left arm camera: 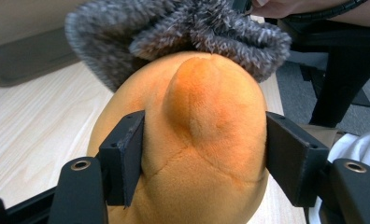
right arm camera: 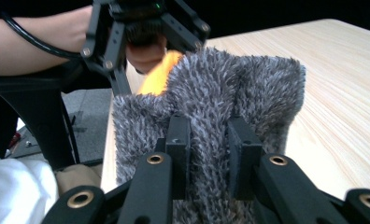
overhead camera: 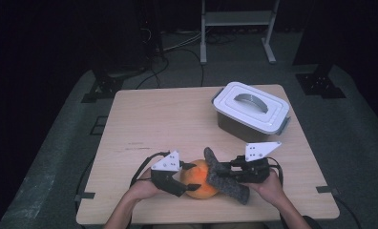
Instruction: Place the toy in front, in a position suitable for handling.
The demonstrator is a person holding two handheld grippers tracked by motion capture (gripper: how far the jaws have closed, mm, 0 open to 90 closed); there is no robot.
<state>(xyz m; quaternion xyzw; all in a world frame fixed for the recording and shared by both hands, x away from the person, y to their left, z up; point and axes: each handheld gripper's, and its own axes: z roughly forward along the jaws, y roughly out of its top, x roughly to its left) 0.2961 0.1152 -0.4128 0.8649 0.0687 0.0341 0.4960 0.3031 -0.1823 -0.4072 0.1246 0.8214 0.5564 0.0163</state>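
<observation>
Fingers clamp one orange plush (left arm camera: 199, 140) — one grey sock (right arm camera: 211, 107).

We see a round orange plush toy (overhead camera: 200, 183) at the counter's six o'clock edge, with a fuzzy grey sock (overhead camera: 224, 178) draped against its three o'clock side, touching it.

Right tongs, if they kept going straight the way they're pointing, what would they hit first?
The right tongs already pinch the grey fuzzy fabric. Straight on, they would likely press it into the orange plush, with the left tongs just behind; depth is unclear.
</observation>
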